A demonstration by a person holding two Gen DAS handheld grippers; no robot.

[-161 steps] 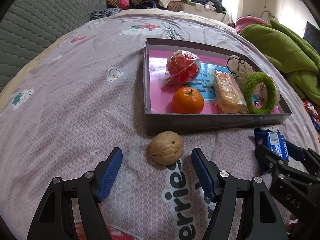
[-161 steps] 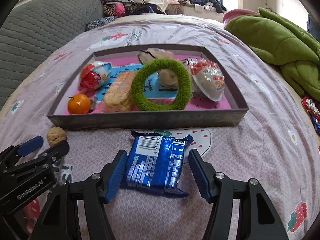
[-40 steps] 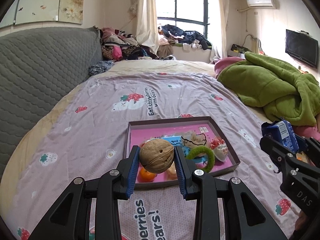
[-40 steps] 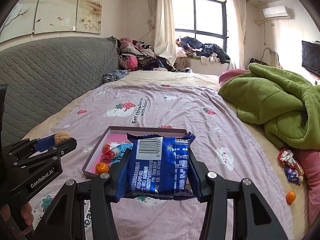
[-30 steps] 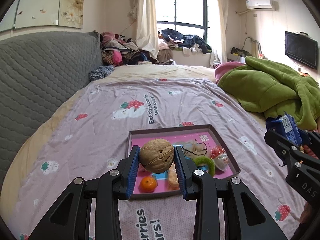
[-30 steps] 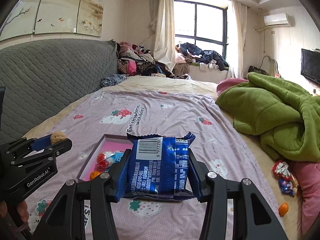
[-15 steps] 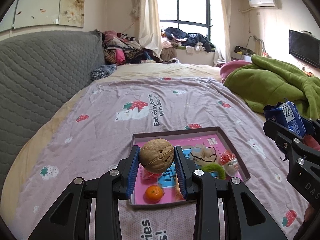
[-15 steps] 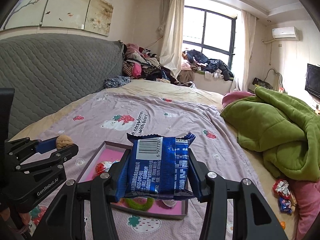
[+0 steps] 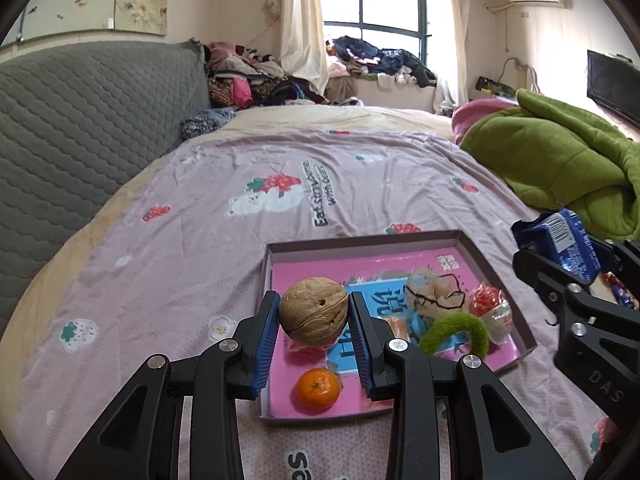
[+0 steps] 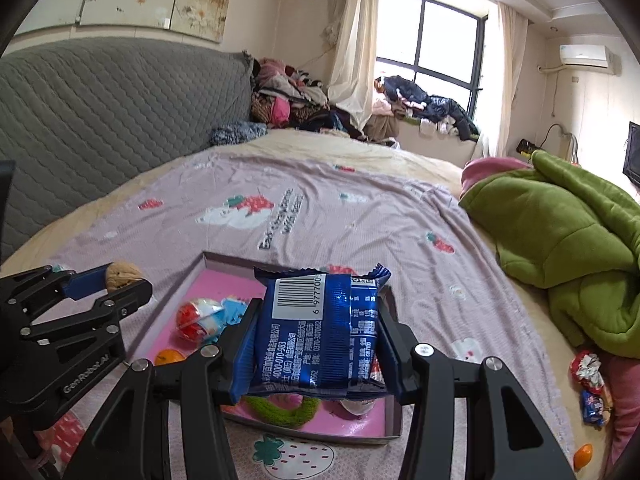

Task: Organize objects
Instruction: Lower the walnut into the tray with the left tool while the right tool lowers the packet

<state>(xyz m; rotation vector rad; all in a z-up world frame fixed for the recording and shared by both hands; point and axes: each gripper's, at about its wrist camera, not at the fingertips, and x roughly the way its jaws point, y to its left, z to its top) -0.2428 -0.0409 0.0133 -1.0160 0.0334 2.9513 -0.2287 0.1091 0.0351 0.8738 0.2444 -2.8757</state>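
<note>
Both lifted — walnut seam level, packet upright

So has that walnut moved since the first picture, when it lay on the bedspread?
Yes. The walnut is now up off the bedspread, clamped in the left tongs, raised over the pink tray it once lay in front of.

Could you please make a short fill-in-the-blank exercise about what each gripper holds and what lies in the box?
1. The left gripper is shut on a ____.
2. The right gripper holds a ____ snack packet.
3. In the box, the tangerine lies near the ____ left corner.

Missing words: walnut; blue; front
</note>
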